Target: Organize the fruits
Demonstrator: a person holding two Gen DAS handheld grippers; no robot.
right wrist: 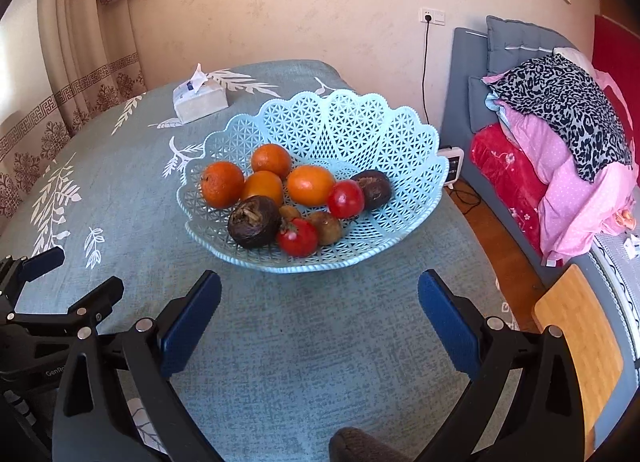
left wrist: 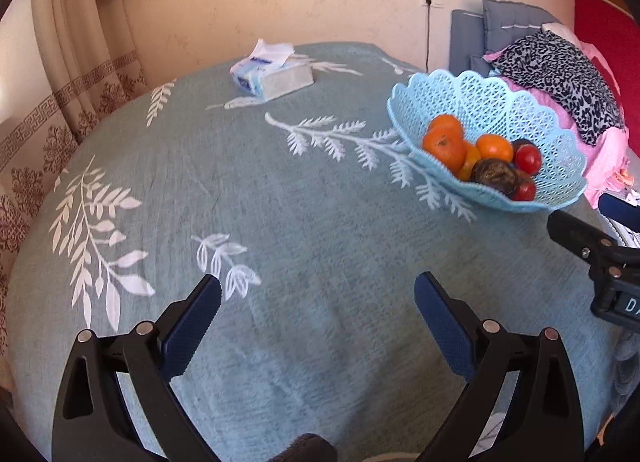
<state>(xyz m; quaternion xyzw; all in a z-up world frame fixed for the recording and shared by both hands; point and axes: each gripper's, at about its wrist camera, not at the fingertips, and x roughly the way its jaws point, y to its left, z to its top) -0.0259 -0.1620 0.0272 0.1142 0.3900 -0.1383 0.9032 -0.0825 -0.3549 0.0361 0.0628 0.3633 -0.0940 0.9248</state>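
A light blue lattice basket [right wrist: 360,129] [left wrist: 500,101] stands on the teal leaf-print tablecloth [right wrist: 300,342] [left wrist: 280,201]. It holds several oranges [right wrist: 222,184] [left wrist: 443,146], two red tomatoes [right wrist: 346,199] [left wrist: 528,159], two dark brown fruits [right wrist: 254,221] [left wrist: 494,175] and small brownish fruits [right wrist: 326,226]. My right gripper [right wrist: 319,290] is open just in front of the basket, nothing between its fingers. My left gripper [left wrist: 317,294] is open over bare cloth, left of the basket. Each gripper shows at the edge of the other's view.
A tissue box [left wrist: 272,75] [right wrist: 200,101] lies at the table's far side. To the right are a grey sofa with piled bedding [right wrist: 560,133], a wooden chair seat [right wrist: 580,334] and a cable to a wall socket [right wrist: 432,16]. Curtains [left wrist: 80,61] hang at left.
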